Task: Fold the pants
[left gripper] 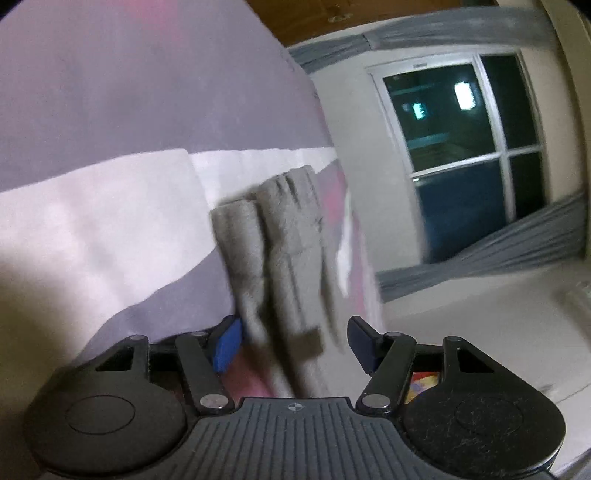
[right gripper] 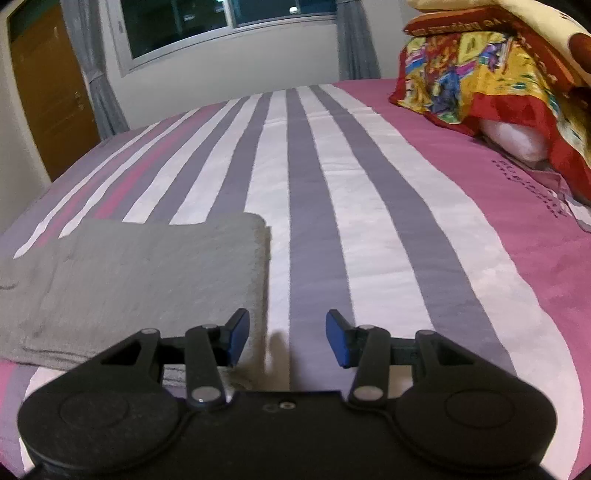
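Grey pants (right gripper: pixel 140 280) folded into a thick rectangular stack, lying flat on the bed (right gripper: pixel 369 229) near its close edge, over the pink, grey and white stripes of the bedspread. In the right wrist view, right tongs (right gripper: pixel 287 339) parted to a middling gap, blue pads bare, nothing between them; left pad over the stack's near right corner, right pad over a grey stripe; whether the left pad touches the cloth, impossible to tell. A small shadow on the white stripe between the two fingers. Farther back on the right of the bed, a pile of bright red and yellow patterned bedding (right gripper: pixel 480 74) with a white pillow (right gripper: pixel 517 140) tucked under it. Beyond the bed, a pale wall, a dark window (right gripper: pixel 229 22) with grey curtains (right gripper: pixel 354 44), and a brown door (right gripper: pixel 48 96) at the left. In the left wrist view, everything tilted steeply and blurred: left tongs (left gripper: pixel 293 343) spread fairly wide, pads gripping nothing, the folded stack seen edge-on in the gap, its layered folds showing as ridges. Contact between pads and cloth unclear through the blur, though a gap seems visible on the right side. Same window, with white frame, at the right of that view, curtains above and below it.
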Available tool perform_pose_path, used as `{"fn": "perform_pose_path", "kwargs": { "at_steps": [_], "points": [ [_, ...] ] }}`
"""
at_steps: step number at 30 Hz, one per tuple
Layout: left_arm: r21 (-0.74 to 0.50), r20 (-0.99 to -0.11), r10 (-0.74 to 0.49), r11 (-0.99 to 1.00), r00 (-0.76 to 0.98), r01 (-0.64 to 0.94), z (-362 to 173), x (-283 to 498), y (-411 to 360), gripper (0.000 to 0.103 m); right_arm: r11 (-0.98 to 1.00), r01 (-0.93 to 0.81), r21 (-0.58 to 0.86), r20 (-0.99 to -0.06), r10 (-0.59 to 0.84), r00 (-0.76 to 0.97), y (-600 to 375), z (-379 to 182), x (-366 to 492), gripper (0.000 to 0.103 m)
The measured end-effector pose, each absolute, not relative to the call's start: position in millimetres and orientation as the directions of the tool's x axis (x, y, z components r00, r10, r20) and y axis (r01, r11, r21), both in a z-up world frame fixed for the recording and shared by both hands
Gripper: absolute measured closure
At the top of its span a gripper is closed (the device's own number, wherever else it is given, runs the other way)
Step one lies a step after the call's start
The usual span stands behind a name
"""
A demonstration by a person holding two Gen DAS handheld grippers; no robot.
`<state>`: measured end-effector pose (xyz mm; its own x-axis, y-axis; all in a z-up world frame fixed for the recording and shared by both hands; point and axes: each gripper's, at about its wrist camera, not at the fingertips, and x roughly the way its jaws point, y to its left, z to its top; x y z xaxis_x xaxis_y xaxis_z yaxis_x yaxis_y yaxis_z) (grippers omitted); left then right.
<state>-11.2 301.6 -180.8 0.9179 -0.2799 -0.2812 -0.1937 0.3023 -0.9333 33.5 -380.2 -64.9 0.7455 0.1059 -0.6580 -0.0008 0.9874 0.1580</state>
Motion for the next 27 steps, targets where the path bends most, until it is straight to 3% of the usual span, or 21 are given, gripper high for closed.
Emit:
{"fn": "perform_pose_path", "kwargs": {
  "at_steps": [4,5,6,7,8,9,11,12,15,22,27],
  "points": [
    [-0.958,-0.233,-0.322,0.237,0.917,-0.160,-194,27,302,0.040,0.987,0.041,0.156,-0.666,0.075,0.742,-384,-67,35,0.058],
    [-0.955,-0.230,-0.317,0.258,0.920,-0.149,-195,33,297,0.044,0.987,0.052,0.154,-0.673,0.067,0.736,-385,-68,37,0.058],
    [-0.931,-0.272,-0.303,0.323,0.913,-0.170,-193,41,286,0.065,0.986,0.065,0.153,-0.682,0.058,0.729,-386,-69,39,0.058],
    [-0.886,-0.349,-0.283,0.411,0.893,-0.216,-189,48,275,0.077,0.985,0.073,0.154,-0.687,0.053,0.725,-386,-71,40,0.058],
    [-0.869,-0.371,-0.269,0.438,0.889,-0.230,-188,49,270,0.084,0.985,0.080,0.156,-0.692,0.051,0.720,-387,-72,40,0.058],
    [-0.899,-0.322,-0.266,0.387,0.909,-0.205,-186,42,271,0.088,0.984,0.083,0.157,-0.695,0.050,0.717,-388,-72,41,0.058],
    [-0.937,-0.154,-0.235,0.343,0.960,-0.067,-167,15,274,0.089,0.981,0.084,0.173,-0.693,0.061,0.718,-389,-73,39,0.058],
    [-0.918,-0.127,-0.223,0.396,0.967,-0.029,-159,4,271,0.089,0.979,0.088,0.182,-0.688,0.064,0.723,-390,-72,37,0.058],
    [-0.901,-0.298,-0.241,0.390,0.924,-0.189,-185,11,274,0.088,0.971,0.108,0.213,-0.665,0.064,0.744,-397,-69,31,0.058],
    [-0.898,-0.295,-0.238,0.401,0.925,-0.183,-199,18,267,0.084,0.968,0.115,0.225,-0.676,0.070,0.733,-398,-72,34,0.058],
    [-0.832,-0.384,-0.234,0.507,0.893,-0.225,-166,31,273,0.088,0.964,0.108,0.242,-0.667,0.084,0.740,-399,-71,33,0.058]
  ]
}}
